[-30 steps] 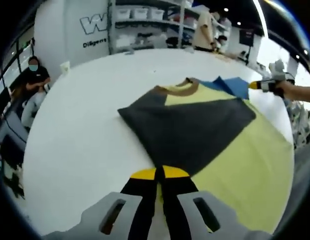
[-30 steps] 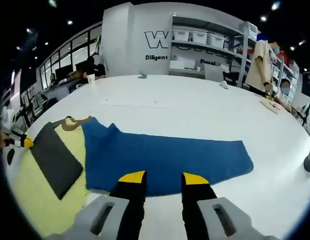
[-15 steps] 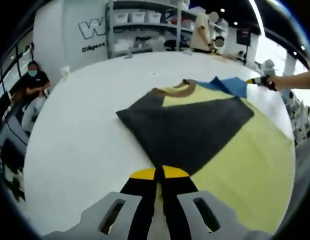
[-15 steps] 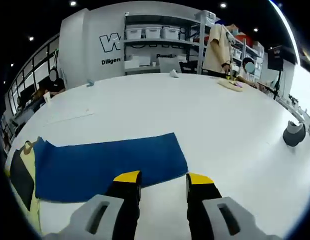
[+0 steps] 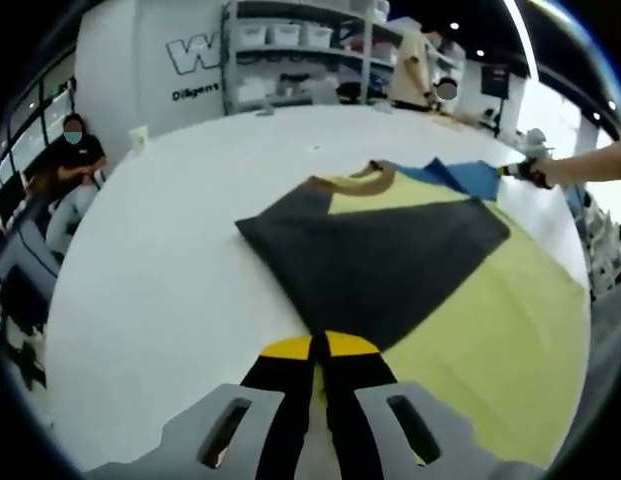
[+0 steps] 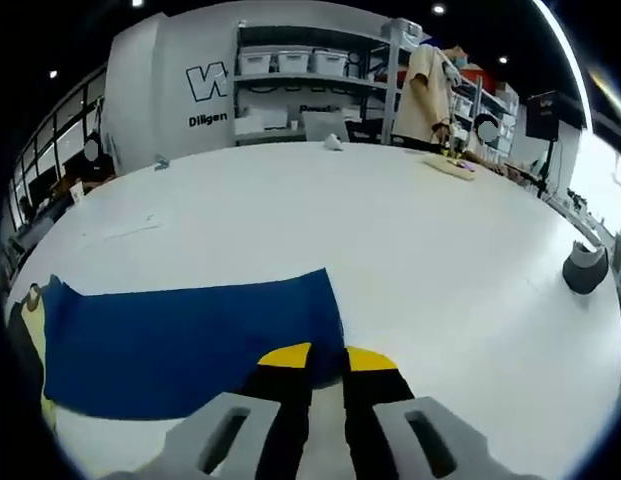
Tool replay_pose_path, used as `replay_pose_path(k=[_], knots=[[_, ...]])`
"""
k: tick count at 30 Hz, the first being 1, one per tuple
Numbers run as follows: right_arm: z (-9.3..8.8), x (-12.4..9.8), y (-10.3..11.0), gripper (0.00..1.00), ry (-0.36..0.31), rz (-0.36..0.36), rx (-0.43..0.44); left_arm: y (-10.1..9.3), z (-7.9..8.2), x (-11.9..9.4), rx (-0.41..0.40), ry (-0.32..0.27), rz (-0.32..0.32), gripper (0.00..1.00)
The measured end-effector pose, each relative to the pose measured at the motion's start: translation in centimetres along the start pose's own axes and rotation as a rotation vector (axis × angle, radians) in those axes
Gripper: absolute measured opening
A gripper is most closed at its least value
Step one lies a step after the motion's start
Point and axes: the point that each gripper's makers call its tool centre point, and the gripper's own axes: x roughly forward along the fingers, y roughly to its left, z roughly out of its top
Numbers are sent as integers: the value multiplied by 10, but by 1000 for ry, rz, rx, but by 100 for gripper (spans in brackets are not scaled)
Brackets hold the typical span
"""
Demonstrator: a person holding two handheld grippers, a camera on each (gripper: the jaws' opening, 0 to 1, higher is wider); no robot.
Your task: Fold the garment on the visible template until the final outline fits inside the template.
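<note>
Left gripper view: garment [image 5: 430, 290] spread flat across the white tabletop [image 5: 160, 270], lime-yellow body, tan collar [image 5: 365, 180] at the far end, a dark grey panel [image 5: 375, 262] folded diagonally over its middle. Left gripper [image 5: 320, 347] low at the near edge of the cloth, yellow-tipped fingers [image 5: 285, 350] pressed together on the point of the dark grey panel. Blue sleeve [image 5: 460, 175] stretched away to the far right, toward the right gripper [image 5: 512, 172] held in a person's hand [image 5: 555, 170]. Seated at the left beyond the tabletop rim, a person in a black top [image 5: 68, 160]; along the back wall, shelving [image 5: 300, 50] with storage bins and a standing person in a beige top [image 5: 408, 70].

Right gripper view: blue sleeve [image 6: 180, 345] laid out long and flat on the tabletop [image 6: 410, 240], running from the left edge to a squared cuff near centre. Right gripper [image 6: 317, 357] at the lower right corner of that cuff, fingers [image 6: 365, 360] drawn nearly together over the hem; cannot tell for certain whether cloth sits between them. Sliver of yellow body and tan collar [image 6: 30, 300] at the far left. Dark rounded object [image 6: 585, 270] resting well apart on the right side of the tabletop. Shelving [image 6: 310, 70] and the beige-topped person [image 6: 430, 90] behind.
</note>
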Motion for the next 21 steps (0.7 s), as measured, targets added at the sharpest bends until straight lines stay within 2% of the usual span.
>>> replay_pose_path(k=[5, 12, 14, 15, 17, 21], knots=[[-3, -3, 2, 0, 30, 29, -11, -5, 2, -2, 26, 0, -3, 2], [9, -43, 3, 0, -39, 51, -1, -8, 6, -6, 21, -12, -12, 2], [9, -40, 2, 0, -41, 43, 3, -9, 7, -7, 22, -12, -12, 1], [9, -47, -3, 0, -42, 25, -3, -11, 8, -8, 26, -8, -14, 1], [17, -62, -2, 0, -73, 45, 12, -14, 10, -9, 37, -8, -16, 1], [27, -80, 4, 0, -101, 49, -19, -19, 14, -11, 57, -18, -33, 5]])
